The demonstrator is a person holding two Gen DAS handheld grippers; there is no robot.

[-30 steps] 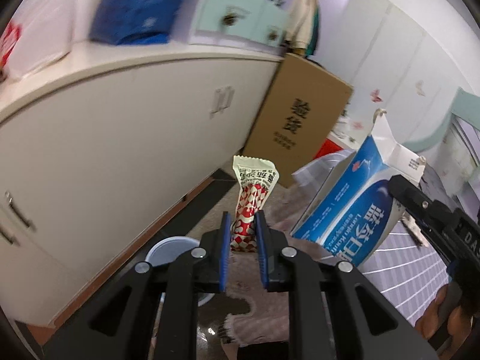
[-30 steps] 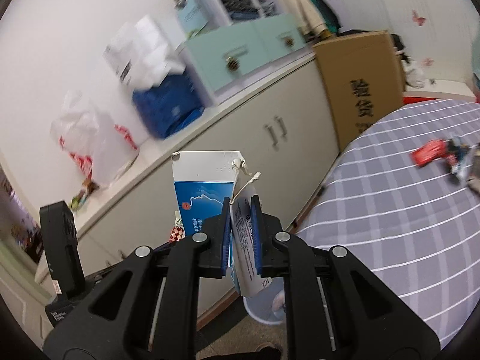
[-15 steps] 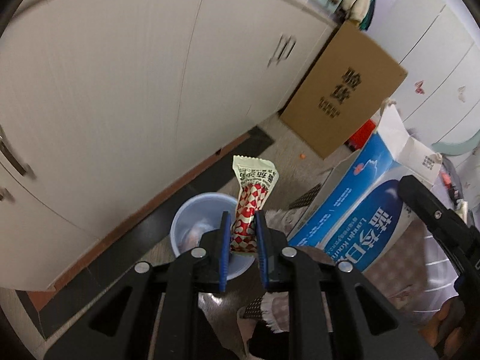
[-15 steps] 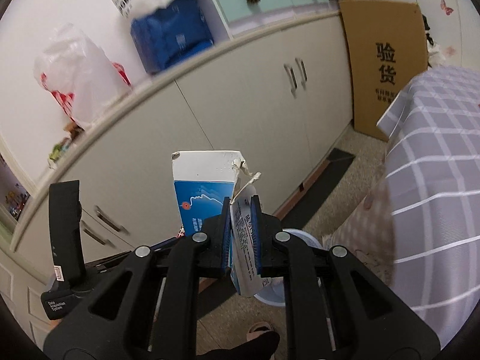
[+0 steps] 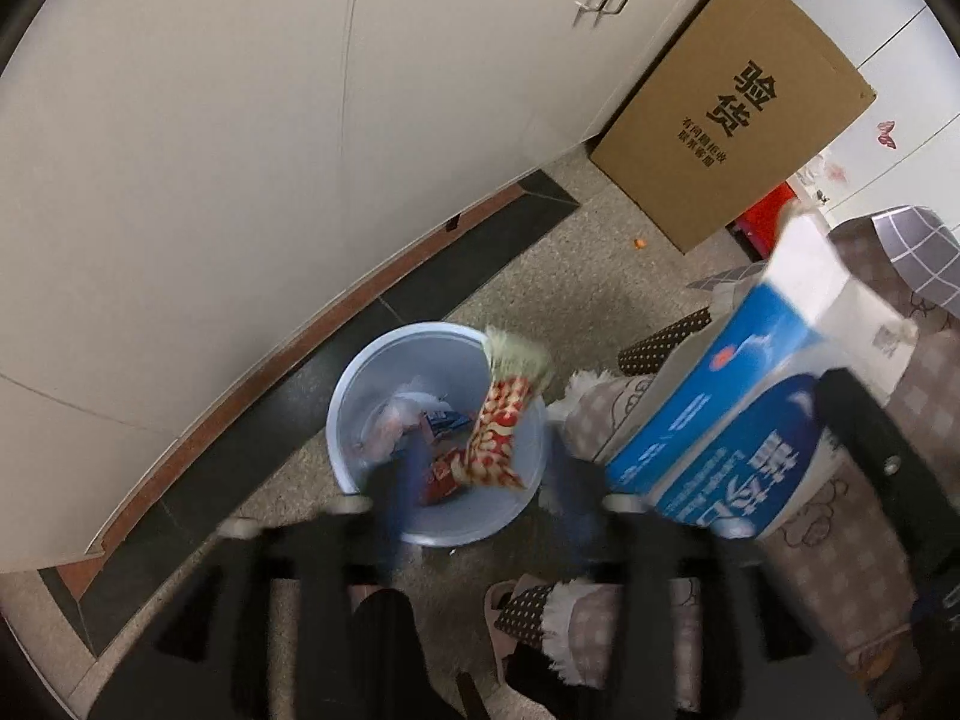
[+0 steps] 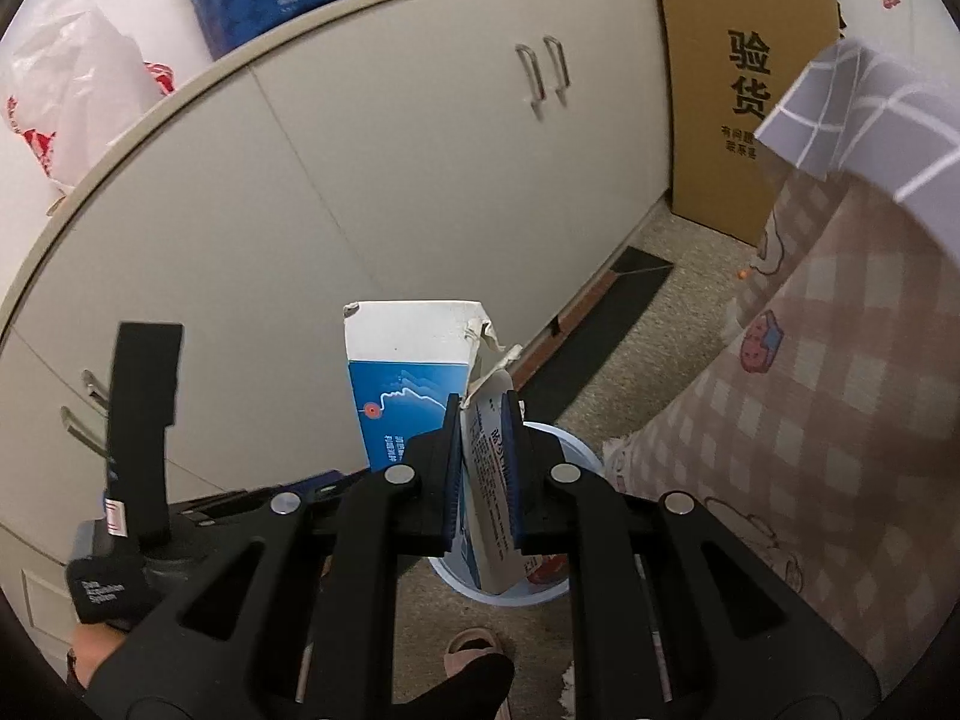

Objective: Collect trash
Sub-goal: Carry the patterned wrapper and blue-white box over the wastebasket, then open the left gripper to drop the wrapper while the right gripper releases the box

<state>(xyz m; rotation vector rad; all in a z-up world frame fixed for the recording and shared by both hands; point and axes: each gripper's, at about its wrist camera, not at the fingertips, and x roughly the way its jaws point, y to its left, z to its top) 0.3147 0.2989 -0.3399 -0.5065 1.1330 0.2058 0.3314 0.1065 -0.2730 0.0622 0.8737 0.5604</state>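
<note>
Left claw (image 5: pixel 480 480) opening, snack wrapper (image 5: pixel 501 420) upright-tilted over bin (image 5: pixel 360 384); right claw (image 6: pixel 483 468) clamps upright carton (image 6: pixel 414 384).

— What have I got on the right camera?

— My right tongs (image 6: pixel 485 468) are clamped tight on a blue-and-white carton (image 6: pixel 414 378), pinching its torn side flap between the blue pads (image 6: pixel 451 474). The carton stands upright, its ragged white top open.

— And below?

— A pale blue bin (image 6: pixel 585 456) on the speckled floor (image 6: pixel 666 300), partly hidden behind the carton and the tongs. I can just make out something red inside; too little shows to name it.

— Around it?

— Cream cabinet doors (image 6: pixel 360 180) behind, a brown cardboard box (image 6: pixel 720 90) leaning at the far end, a checked cloth (image 6: pixel 840 360) hanging at the right. At bottom, a foot in a pink slipper (image 6: pixel 474 648). The other tool (image 6: pixel 144 420) shows at the left edge.
</note>
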